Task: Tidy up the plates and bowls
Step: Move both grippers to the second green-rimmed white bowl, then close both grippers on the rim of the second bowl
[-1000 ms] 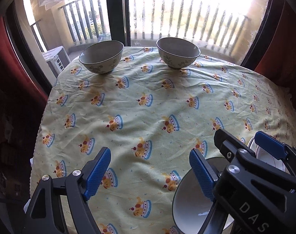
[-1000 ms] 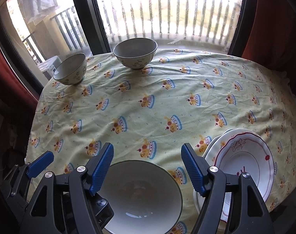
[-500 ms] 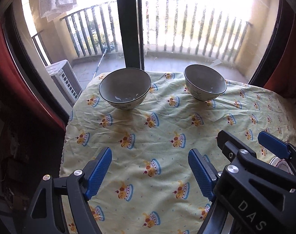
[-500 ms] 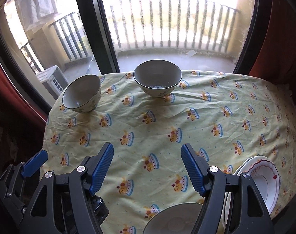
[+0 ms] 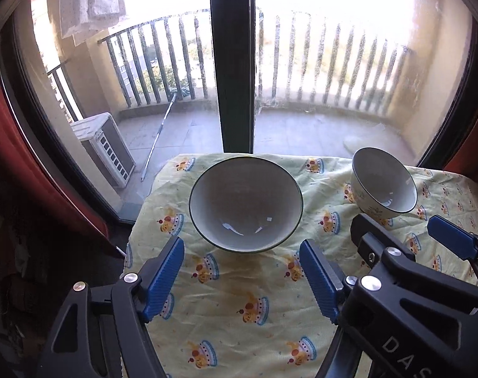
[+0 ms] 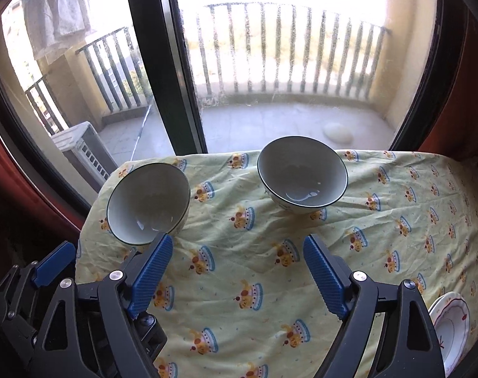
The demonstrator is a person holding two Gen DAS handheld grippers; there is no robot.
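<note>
Two pale bowls with dark rims stand at the far edge of the table. The left bowl (image 5: 246,203) (image 6: 149,203) is right in front of my open, empty left gripper (image 5: 242,271). The right bowl (image 5: 384,184) (image 6: 302,174) stands a little beyond my open, empty right gripper (image 6: 237,267). The right gripper (image 5: 402,236) also shows at the right of the left wrist view, and the left gripper's finger (image 6: 53,263) at the lower left of the right wrist view. White plates with a red rim (image 6: 453,324) lie at the near right.
A yellow tablecloth with a crown print (image 5: 239,315) covers the table. Its far edge meets a large window with a dark frame post (image 5: 234,63). Red curtains (image 5: 12,126) hang at both sides.
Both grippers have moved forward over the table toward the two far bowls. The near bowl has dropped out of view and the plates have slid to the frame's edge. Both jaws stayed open.
</note>
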